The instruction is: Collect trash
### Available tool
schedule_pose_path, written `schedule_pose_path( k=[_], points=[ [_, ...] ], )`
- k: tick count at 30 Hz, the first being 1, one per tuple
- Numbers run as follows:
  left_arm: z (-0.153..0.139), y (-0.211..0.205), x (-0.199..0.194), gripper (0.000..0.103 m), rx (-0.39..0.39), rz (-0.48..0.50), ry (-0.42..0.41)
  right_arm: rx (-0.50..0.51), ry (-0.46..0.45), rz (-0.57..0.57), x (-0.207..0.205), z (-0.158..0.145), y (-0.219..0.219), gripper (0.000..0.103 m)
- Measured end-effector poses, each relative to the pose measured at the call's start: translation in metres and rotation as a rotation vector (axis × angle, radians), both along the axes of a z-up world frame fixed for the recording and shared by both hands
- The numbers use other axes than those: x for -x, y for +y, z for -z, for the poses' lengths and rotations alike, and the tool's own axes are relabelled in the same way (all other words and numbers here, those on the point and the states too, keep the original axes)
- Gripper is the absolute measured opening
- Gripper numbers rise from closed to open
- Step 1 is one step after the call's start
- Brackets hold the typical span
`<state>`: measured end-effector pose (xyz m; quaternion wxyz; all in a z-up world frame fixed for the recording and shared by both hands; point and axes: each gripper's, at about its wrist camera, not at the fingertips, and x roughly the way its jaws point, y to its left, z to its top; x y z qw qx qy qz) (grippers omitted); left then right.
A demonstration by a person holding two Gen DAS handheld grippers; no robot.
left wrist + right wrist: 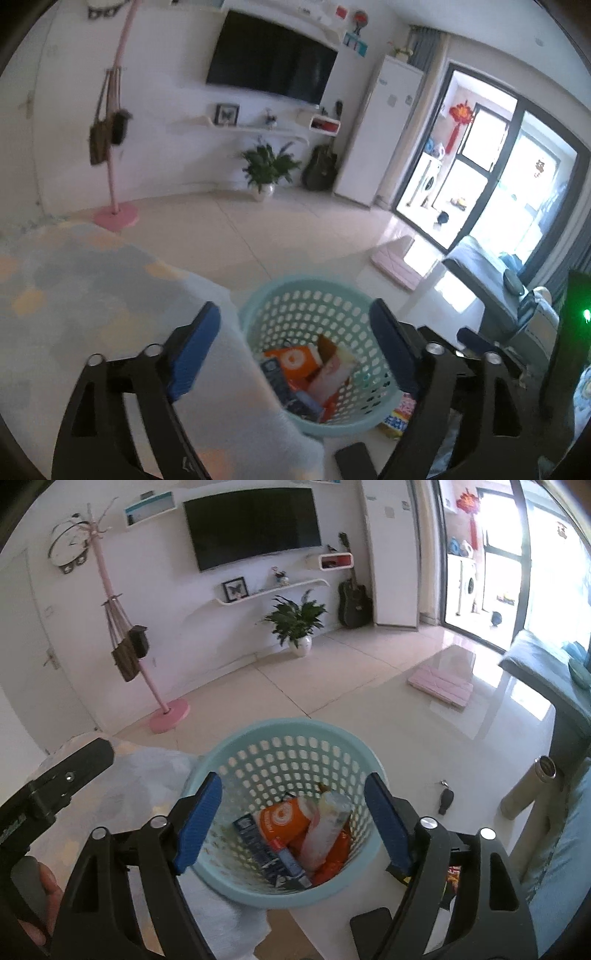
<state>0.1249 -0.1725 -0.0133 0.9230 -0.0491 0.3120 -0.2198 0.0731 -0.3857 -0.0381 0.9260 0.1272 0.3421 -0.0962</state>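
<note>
A pale blue perforated basket (284, 812) sits on a white table (461, 775) and already holds several wrappers and packets (295, 830), so much of the collecting seems done; a colourful packet (400, 413) still lies on the table just beside the basket, and a dark flat object (371, 926) lies near its front rim; the right gripper (291, 823) hovers above the basket, jaws wide apart and empty; the left gripper (295, 350) hangs over the basket's left rim, jaws also spread, holding nothing.
</note>
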Motion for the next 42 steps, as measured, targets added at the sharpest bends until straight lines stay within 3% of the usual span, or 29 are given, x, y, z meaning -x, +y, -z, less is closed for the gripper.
schedule_pose_path(
  k=[3,7,11,15,19,23,29,32,42],
  points=[
    [-0.012,0.014,0.022,0.090,-0.052,-0.033,-0.083,0.054,-0.051,-0.012,0.008,-0.012,0.018,0.080],
    [-0.020,0.051,0.051,0.095,-0.025,-0.162,-0.140,0.083,-0.111,-0.063,0.019,-0.028,0.044,0.085],
    [-0.023,0.077,0.077,0.095,-0.061,-0.323,-0.241,0.133,-0.179,-0.105,0.034,-0.041,0.070,0.091],
    [-0.023,0.089,0.092,0.095,-0.088,-0.412,-0.313,0.196,-0.222,-0.108,0.045,-0.046,0.094,0.091],
    [-0.026,0.092,0.095,0.095,-0.094,-0.425,-0.318,0.223,-0.215,-0.121,0.050,-0.042,0.109,0.091],
    [-0.023,0.085,0.099,0.095,-0.155,-0.424,-0.315,0.237,-0.234,-0.113,0.055,-0.044,0.115,0.094],
    [-0.022,0.092,0.097,0.095,-0.110,-0.404,-0.274,0.211,-0.242,-0.094,0.061,-0.044,0.112,0.095],
    [-0.025,0.097,0.100,0.095,-0.084,-0.416,-0.287,0.247,-0.258,-0.070,0.062,-0.039,0.116,0.095],
    [-0.025,0.099,0.099,0.095,-0.076,-0.471,-0.276,0.225,-0.251,-0.085,0.061,-0.037,0.119,0.095]
  ],
)
